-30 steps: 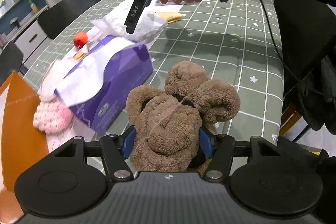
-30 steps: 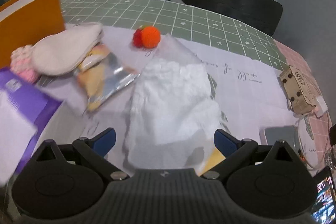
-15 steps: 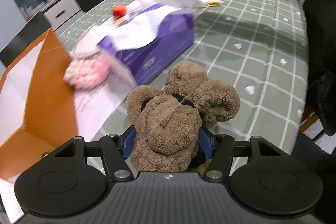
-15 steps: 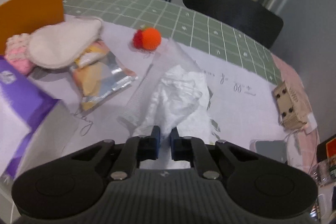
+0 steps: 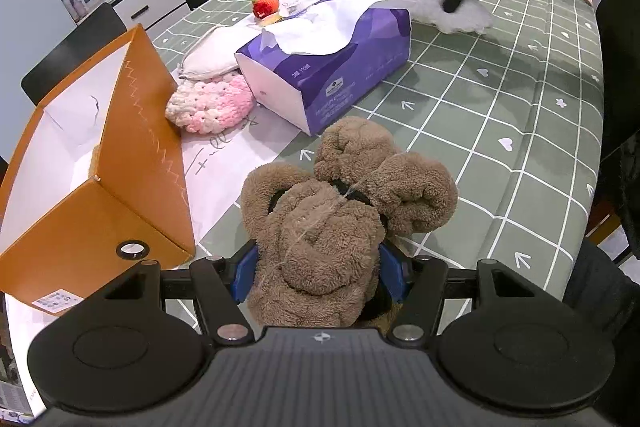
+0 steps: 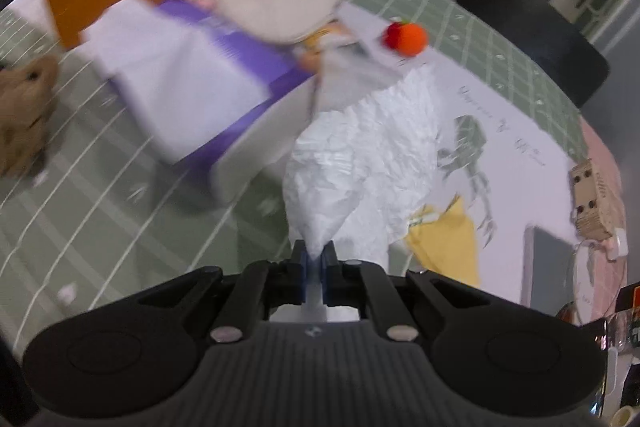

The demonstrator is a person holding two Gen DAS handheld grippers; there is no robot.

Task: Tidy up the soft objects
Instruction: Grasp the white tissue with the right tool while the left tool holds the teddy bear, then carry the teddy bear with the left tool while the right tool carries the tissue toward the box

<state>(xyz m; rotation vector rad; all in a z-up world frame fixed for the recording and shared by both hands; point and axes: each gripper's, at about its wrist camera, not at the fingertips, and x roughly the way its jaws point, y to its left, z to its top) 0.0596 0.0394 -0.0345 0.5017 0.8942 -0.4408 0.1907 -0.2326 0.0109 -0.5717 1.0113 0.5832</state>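
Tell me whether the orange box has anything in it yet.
Cannot tell fully. The orange box stands open at the top, and the white inner walls in view are bare, but its floor is hidden. The brown plush remains outside, between the left gripper's fingers.

Green checked table (image 5: 500, 95); on it orange box (image 5: 132, 163), purple tissue pack (image 5: 332, 67), paper sheets (image 6: 520, 131).

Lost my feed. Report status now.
Left hand-held gripper clamped on brown plush bear. Right hand-held gripper pinching white tissue bag. Orange box open at left; purple tissue pack between.
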